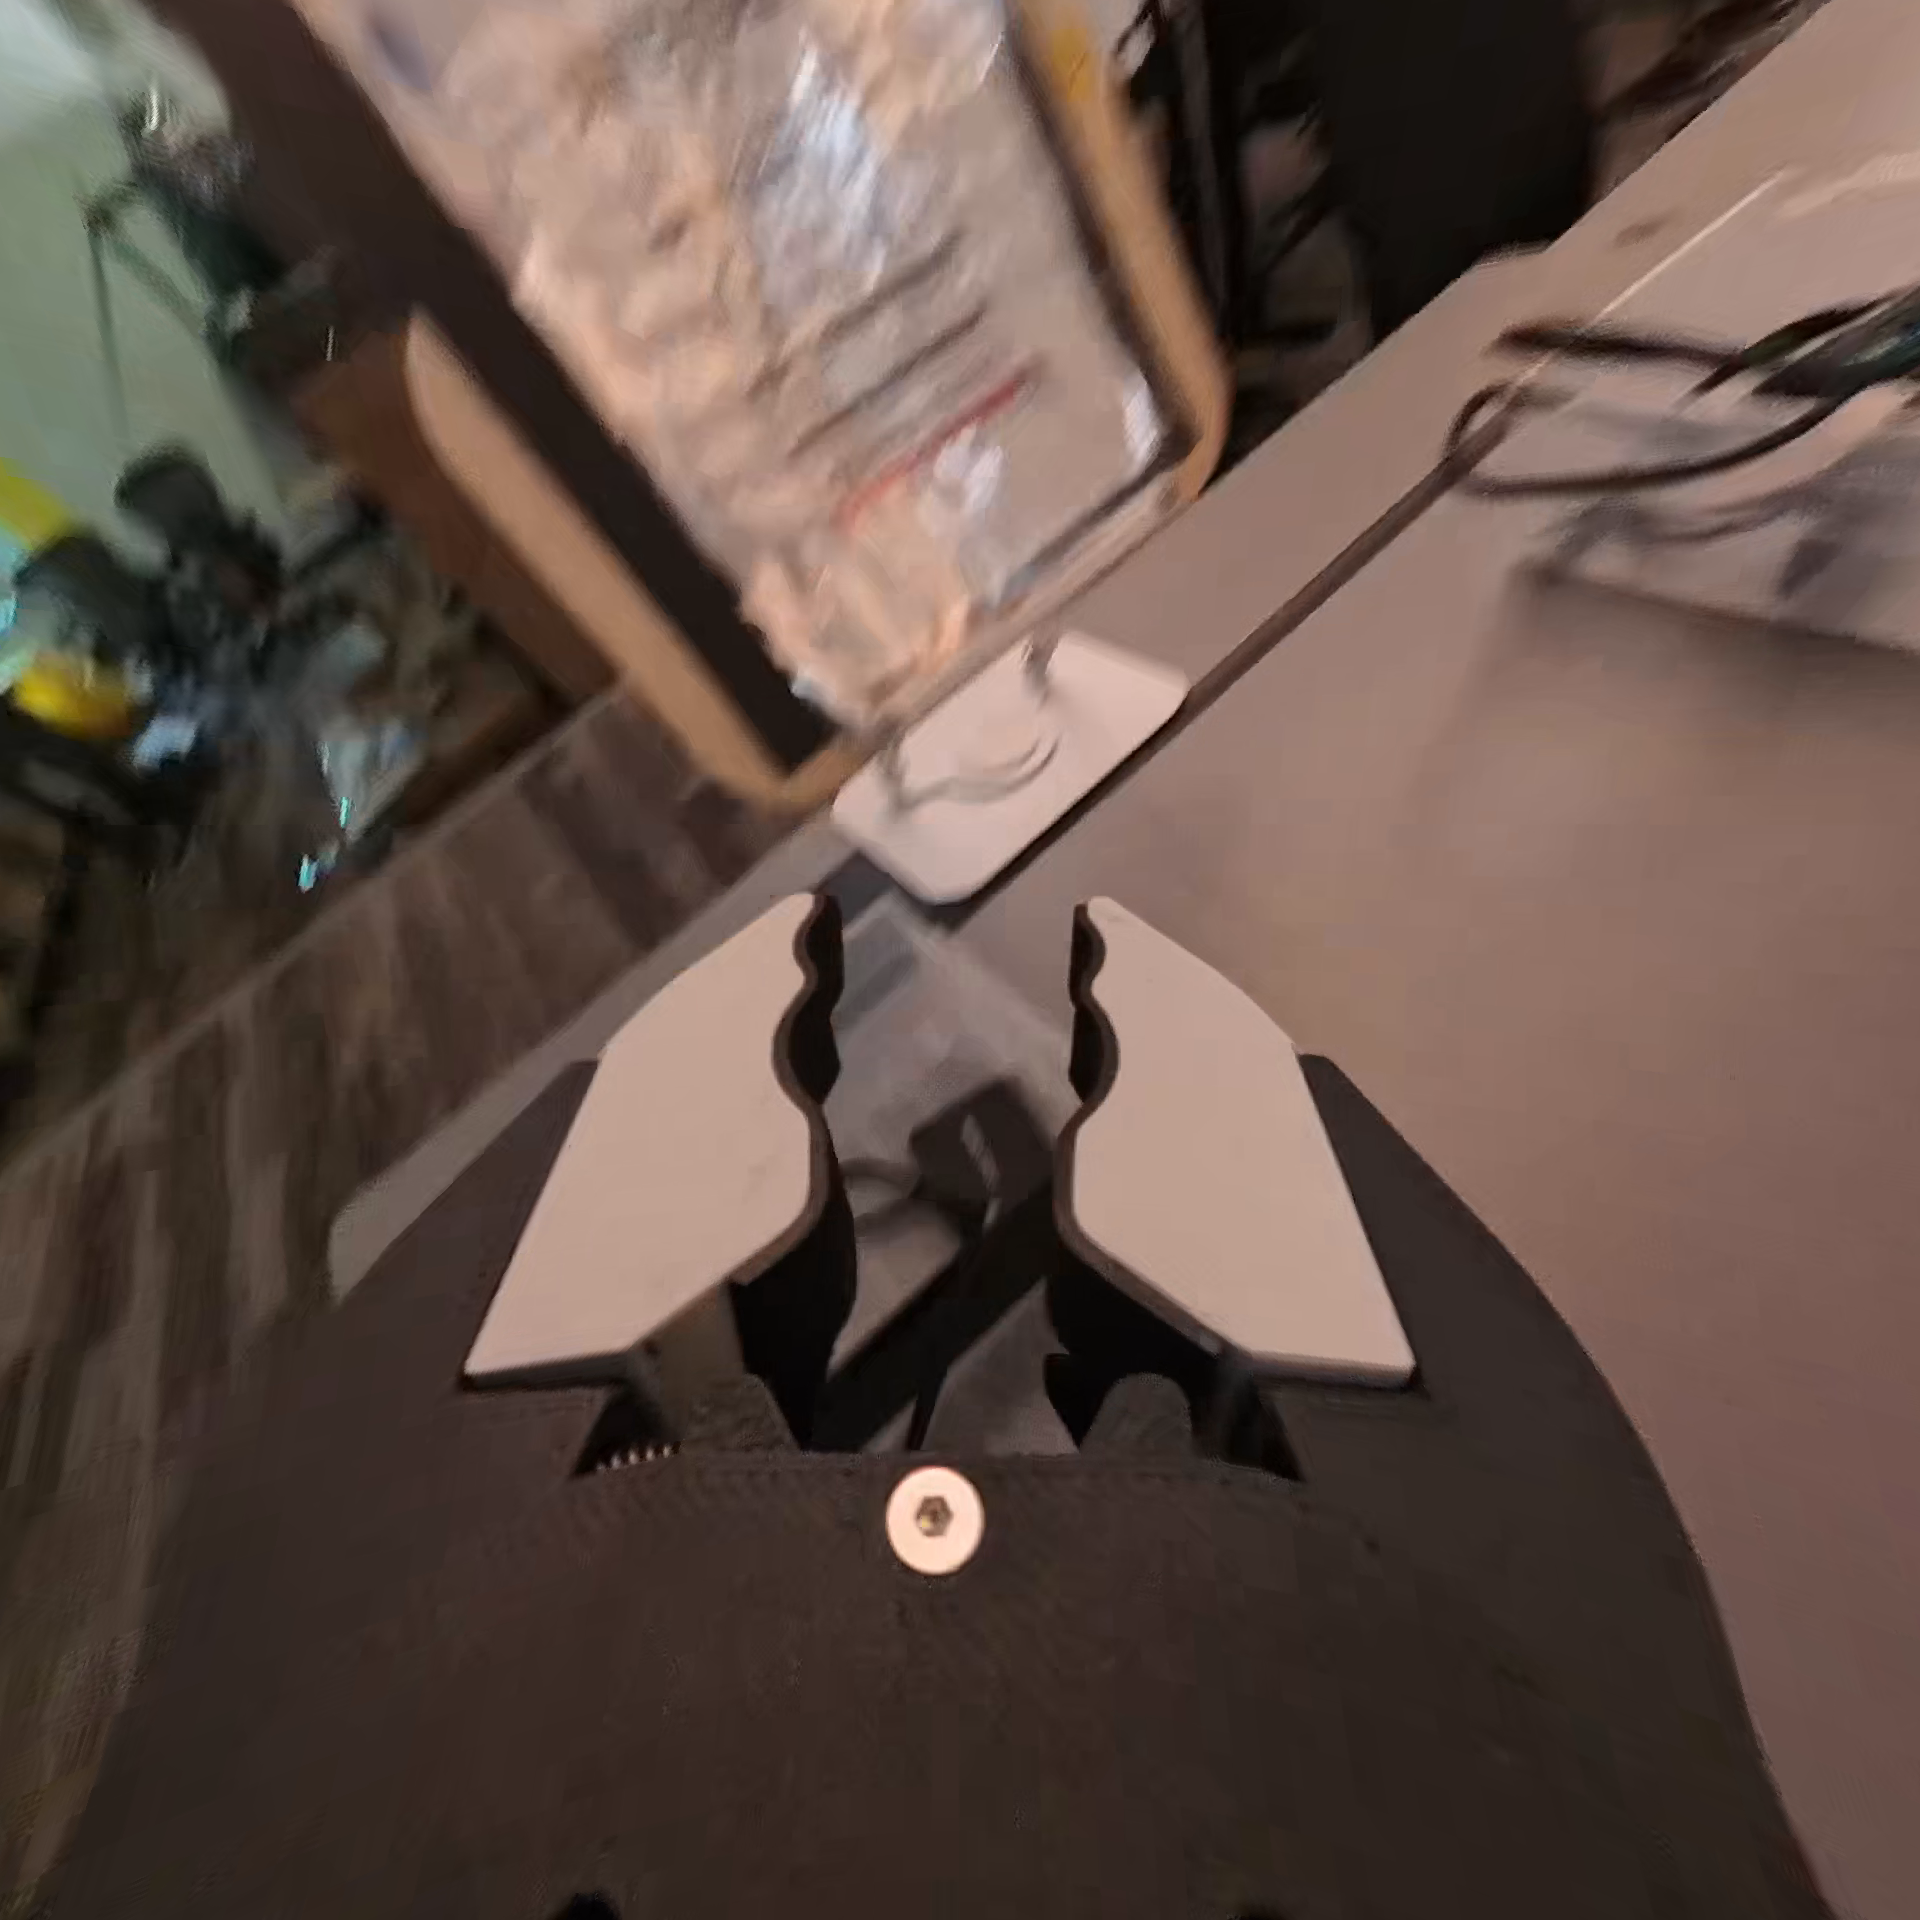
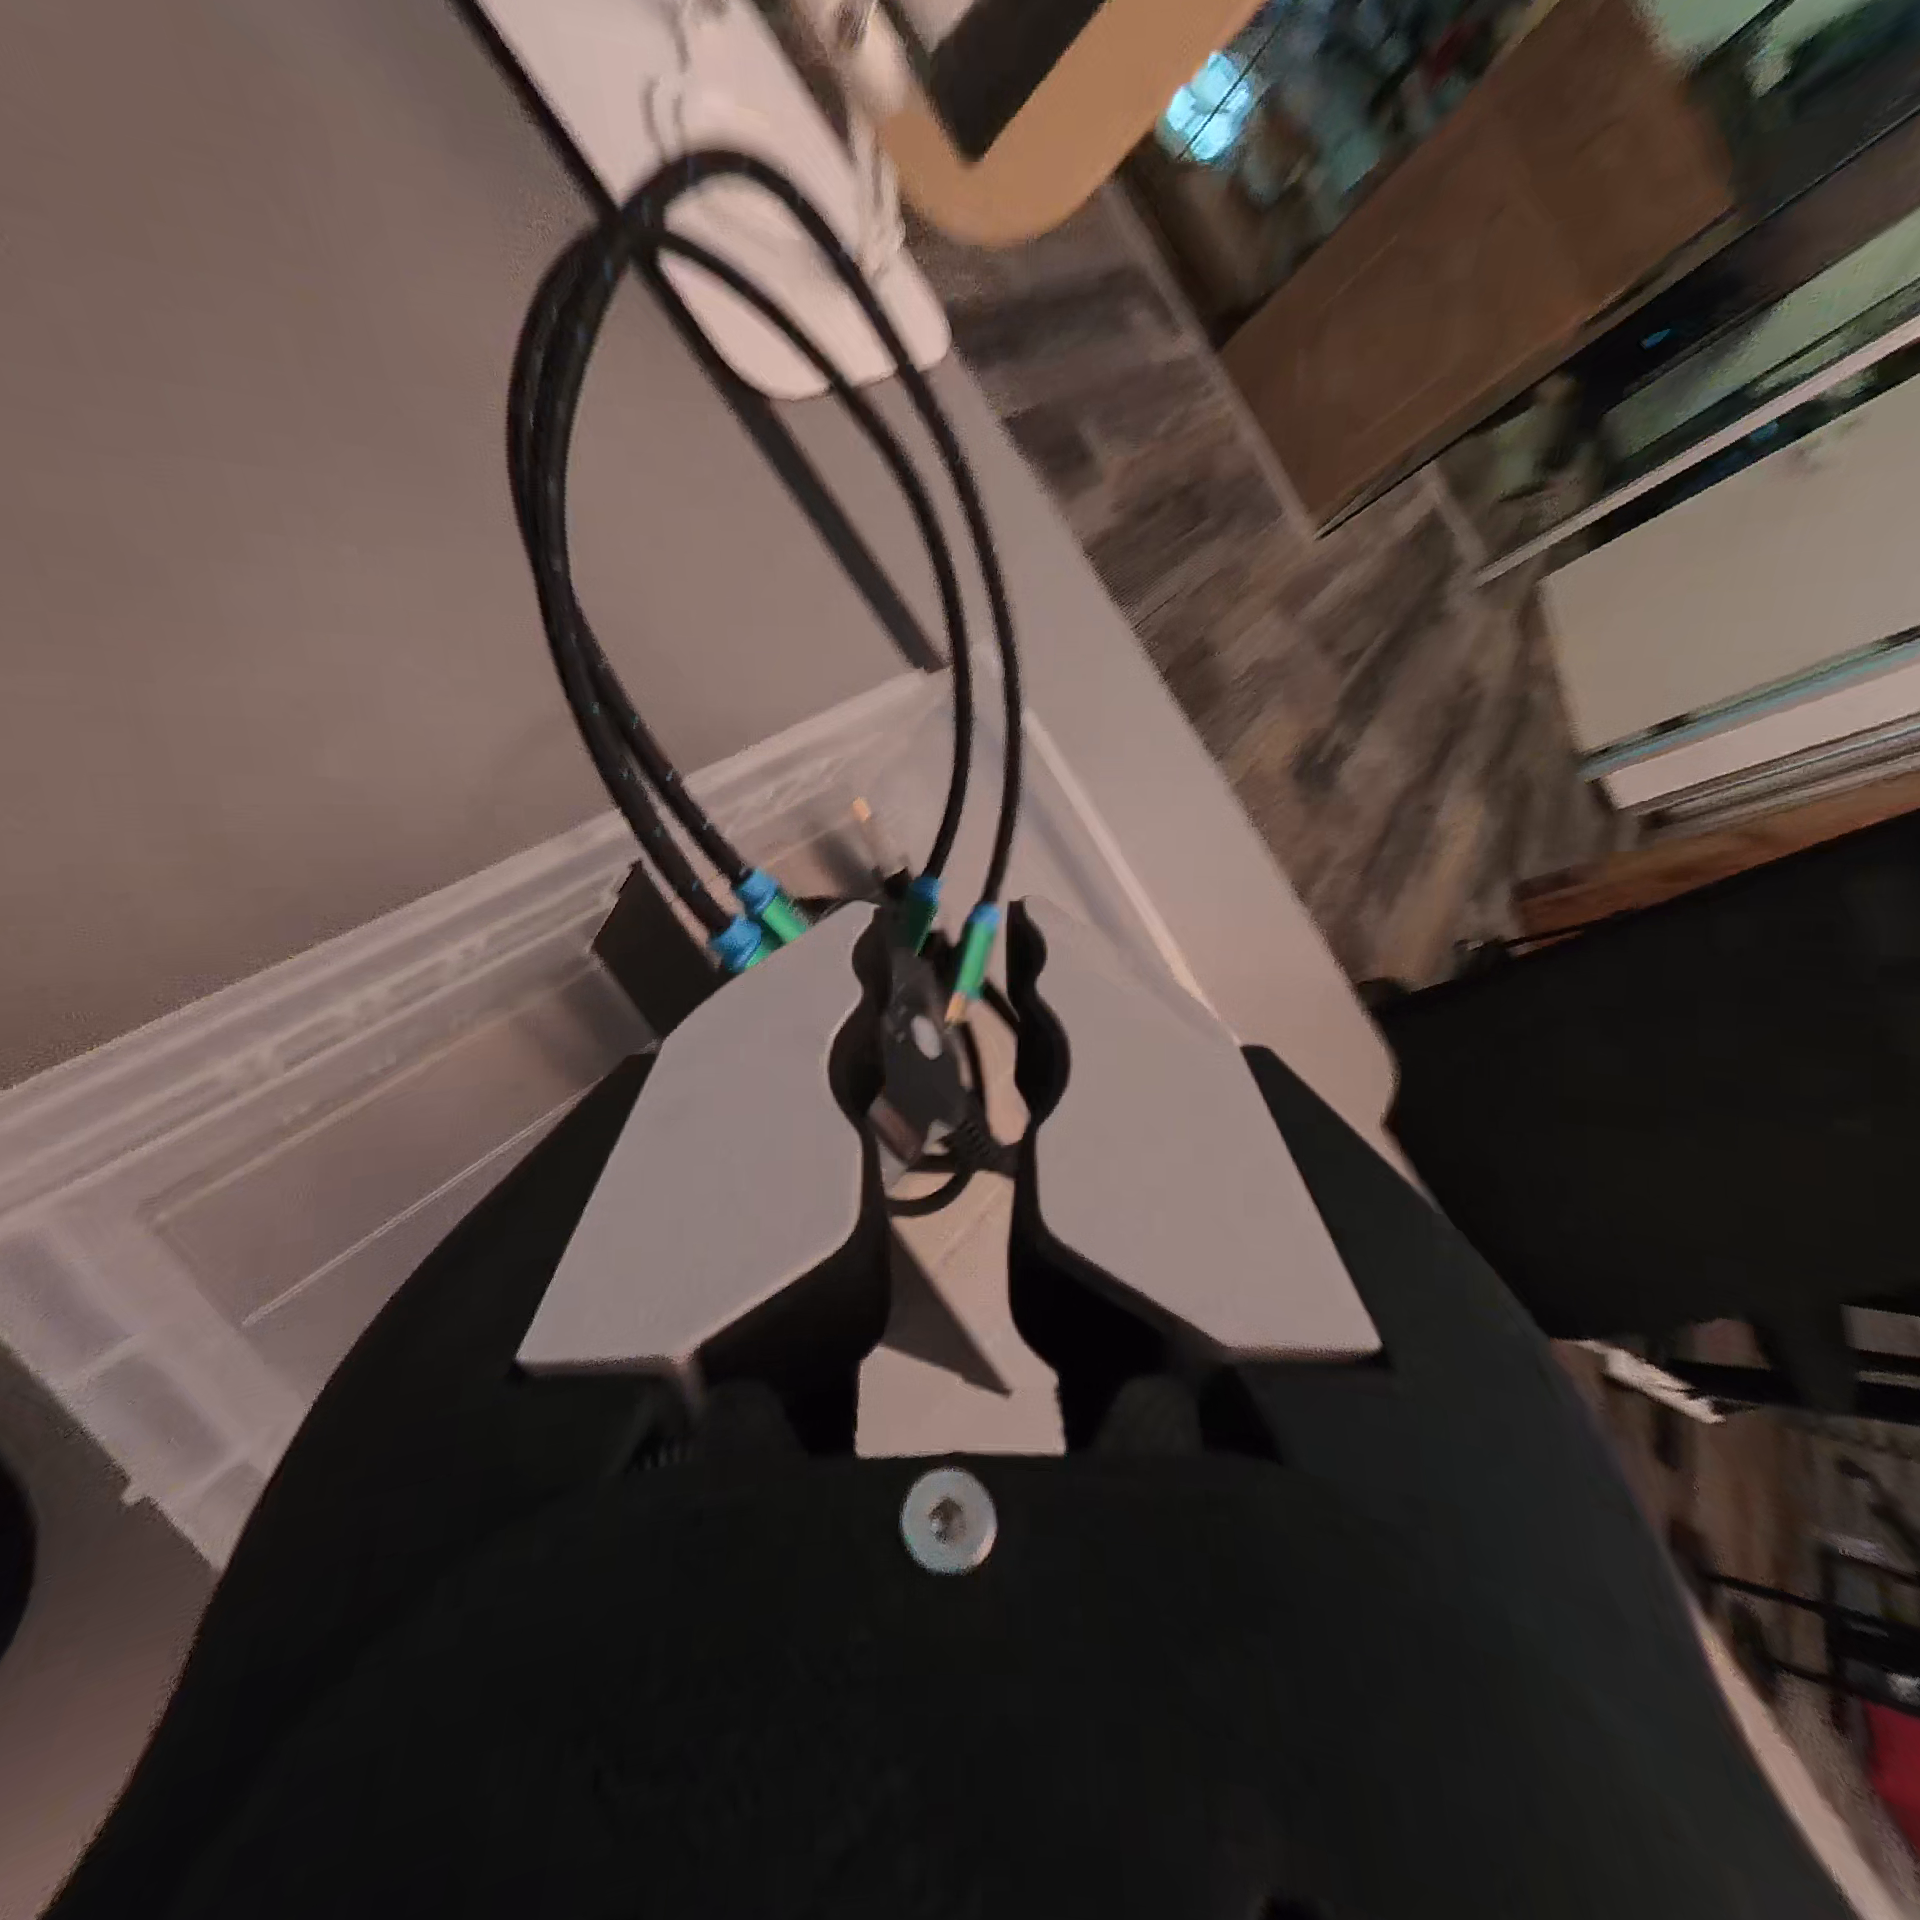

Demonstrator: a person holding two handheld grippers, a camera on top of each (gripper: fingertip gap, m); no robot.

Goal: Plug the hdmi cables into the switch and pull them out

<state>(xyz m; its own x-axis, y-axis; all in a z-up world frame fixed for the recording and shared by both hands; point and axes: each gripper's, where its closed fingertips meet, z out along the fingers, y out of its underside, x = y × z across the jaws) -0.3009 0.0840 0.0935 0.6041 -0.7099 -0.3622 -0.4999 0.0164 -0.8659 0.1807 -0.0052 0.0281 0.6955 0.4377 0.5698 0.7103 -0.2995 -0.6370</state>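
In the right wrist view, black braided HDMI cables (image 2: pixel 582 582) loop up from a clear plastic bin (image 2: pixel 343 1049). Two green-and-blue plugs (image 2: pixel 753 920) sit at a black box (image 2: pixel 634 940), apparently the switch. Two more green plugs (image 2: pixel 966 961) hang loose beside a small black connector piece (image 2: pixel 914 1049). My right gripper (image 2: pixel 943 920) is open just above these, its jaws a plug's width apart and holding nothing. My left gripper (image 1: pixel 956 920) is open wide over a black plug-like piece (image 1: pixel 977 1153) with its cable, seen blurred between the fingers.
A monitor (image 1: pixel 831 343) on a white stand base (image 1: pixel 1008 769) stands at the grey table's (image 1: pixel 1455 935) far edge; the base also shows in the right wrist view (image 2: pixel 790 239). More black cables (image 1: pixel 1662 416) lie over a clear box at right. Wood floor lies beyond the table.
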